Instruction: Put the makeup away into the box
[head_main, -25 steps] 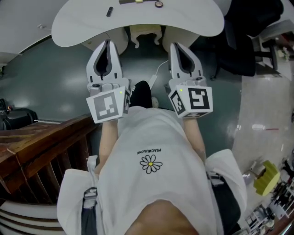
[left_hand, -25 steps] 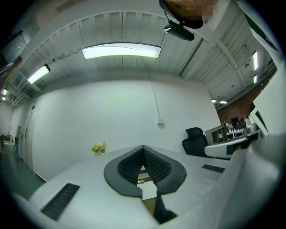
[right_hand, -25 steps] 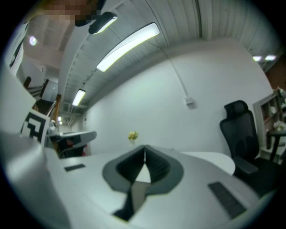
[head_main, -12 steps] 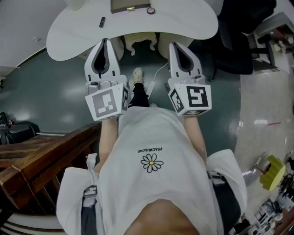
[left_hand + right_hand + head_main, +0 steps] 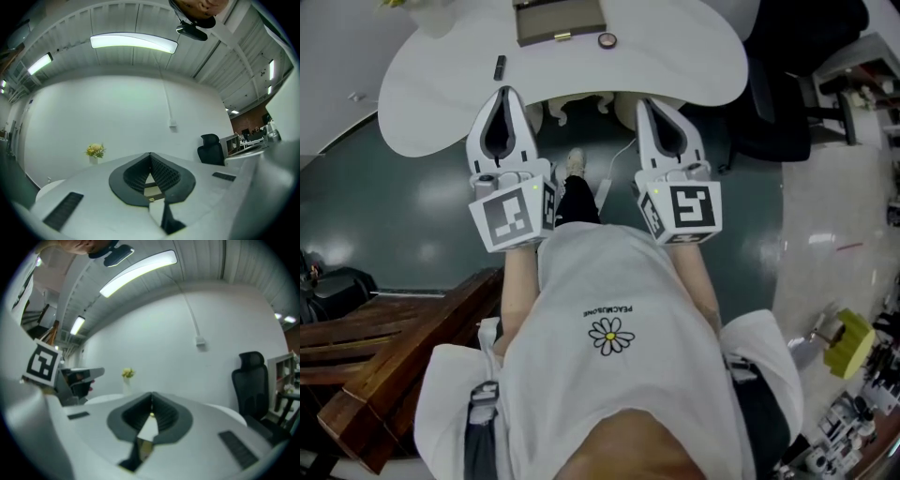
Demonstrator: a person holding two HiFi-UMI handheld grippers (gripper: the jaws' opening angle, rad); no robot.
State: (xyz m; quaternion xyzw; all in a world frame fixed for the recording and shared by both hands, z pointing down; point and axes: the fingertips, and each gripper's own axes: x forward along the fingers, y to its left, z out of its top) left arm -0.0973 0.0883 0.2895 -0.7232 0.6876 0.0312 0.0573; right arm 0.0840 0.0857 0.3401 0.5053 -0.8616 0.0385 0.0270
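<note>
1. Left tool [image 5: 503, 92]: jaws pressed together, nothing gripped. Right tool [image 5: 645, 101]: likewise closed and empty. Held side by side, both pointing ahead, tips over the near rim of the white surface [image 5: 694, 56].
2. Hard to read: box [image 5: 560, 19] cut off by the top edge of the head view, its inside not visible. Dark stick [image 5: 500, 67] too small to name more exactly. In both gripper views, surface largely hidden behind the tools' own bodies; past them only flowers [image 5: 95, 150] and a black chair [image 5: 209, 149] against the wall.
3. Dark stick lying just ahead of the left tool's tip, apart from it. Round compact [image 5: 607, 40] farther in, between the lines of the two tools, just right of the box's front edge. Box at the far middle, ahead of both tools, touched by neither.
4. Against a second ago: surface drawn nearer, more of the box in view, stick and compact lower in the head view. Jaws closed then as now.
</note>
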